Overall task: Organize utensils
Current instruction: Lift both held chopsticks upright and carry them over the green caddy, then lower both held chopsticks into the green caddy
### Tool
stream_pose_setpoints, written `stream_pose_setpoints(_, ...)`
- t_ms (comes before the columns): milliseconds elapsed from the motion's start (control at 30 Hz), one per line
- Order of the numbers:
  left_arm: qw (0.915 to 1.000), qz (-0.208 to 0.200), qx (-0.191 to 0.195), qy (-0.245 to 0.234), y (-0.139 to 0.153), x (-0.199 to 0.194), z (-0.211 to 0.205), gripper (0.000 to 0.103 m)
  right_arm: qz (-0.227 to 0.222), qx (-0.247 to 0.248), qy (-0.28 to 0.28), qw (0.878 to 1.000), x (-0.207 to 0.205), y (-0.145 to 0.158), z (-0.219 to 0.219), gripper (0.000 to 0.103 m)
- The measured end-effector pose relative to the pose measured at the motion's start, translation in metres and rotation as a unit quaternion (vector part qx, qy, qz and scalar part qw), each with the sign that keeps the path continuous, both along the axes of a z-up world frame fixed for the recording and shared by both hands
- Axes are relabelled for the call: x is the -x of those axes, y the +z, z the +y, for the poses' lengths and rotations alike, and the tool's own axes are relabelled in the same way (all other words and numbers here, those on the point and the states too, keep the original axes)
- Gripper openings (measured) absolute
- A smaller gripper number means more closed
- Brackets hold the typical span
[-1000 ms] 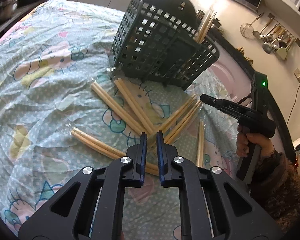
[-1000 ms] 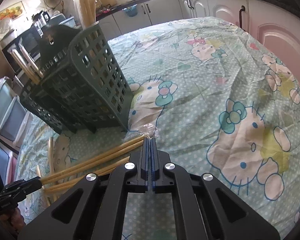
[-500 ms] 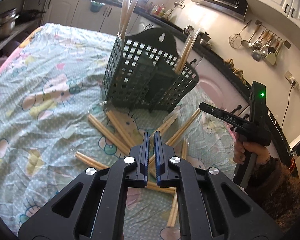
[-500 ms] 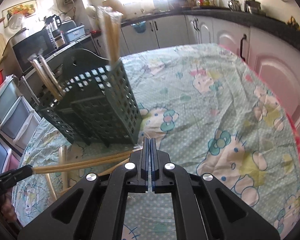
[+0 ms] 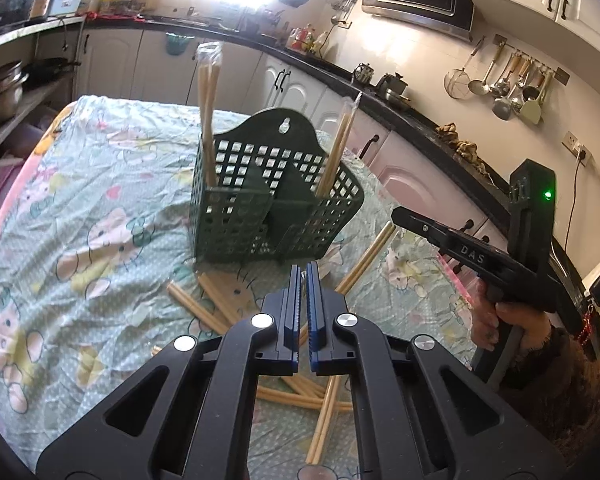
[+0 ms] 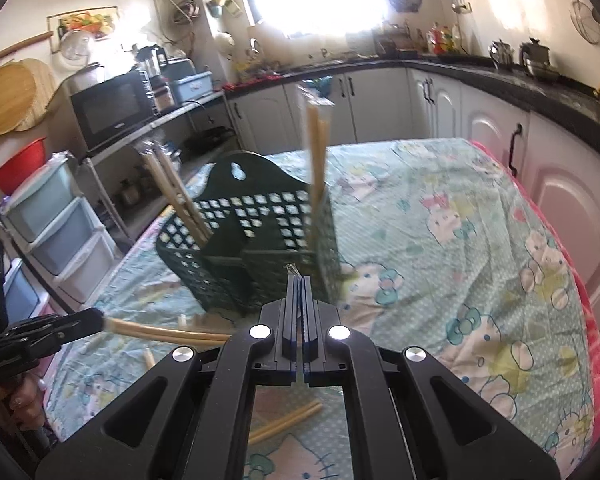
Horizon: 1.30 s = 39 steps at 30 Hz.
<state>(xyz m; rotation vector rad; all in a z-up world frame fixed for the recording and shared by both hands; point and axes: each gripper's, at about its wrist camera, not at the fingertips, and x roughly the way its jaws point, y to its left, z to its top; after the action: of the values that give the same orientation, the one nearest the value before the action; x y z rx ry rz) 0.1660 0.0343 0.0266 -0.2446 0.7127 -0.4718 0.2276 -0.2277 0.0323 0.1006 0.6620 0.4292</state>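
Your left wrist camera sits just behind the left tongs [image 5: 303, 276] and looks along them, down and across the cloth-covered worktop [image 5: 80, 208] toward the green basket [image 5: 276, 200] — close by, with the window wall behind it. Your right wrist camera rides behind the right tongs [image 6: 300, 286], facing that basket [image 6: 256, 248] from its other side, just as near. Both views share the basket and the window wall, and each catches the other's tongs at its edge — the right tongs [image 5: 400, 216], the left tongs [image 6: 94, 320].
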Motion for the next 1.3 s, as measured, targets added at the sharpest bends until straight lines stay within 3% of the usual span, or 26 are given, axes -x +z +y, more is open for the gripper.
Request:
stream_pose_setpoints(433,0.9995,-0.026,-0.01,-0.011,0.03,-0.006,-0.017,0.0,-0.054,0.022,0.04,0.997,0.024,0.04,0.022,0.002)
stream_pose_setpoints(933,0.997,-0.073,-0.012,-0.024,0.073,-0.009,-0.027,0.0,-0.087,0.019,0.04,0.995,0.03,0.067,0.017,0.002)
stream_pose_setpoints(1300,0.9928,-0.117,-0.009,-0.022,0.117,-0.008,-0.024,0.0,-0.134,0.01,0.04,0.99,0.036,0.11,0.016,0.002)
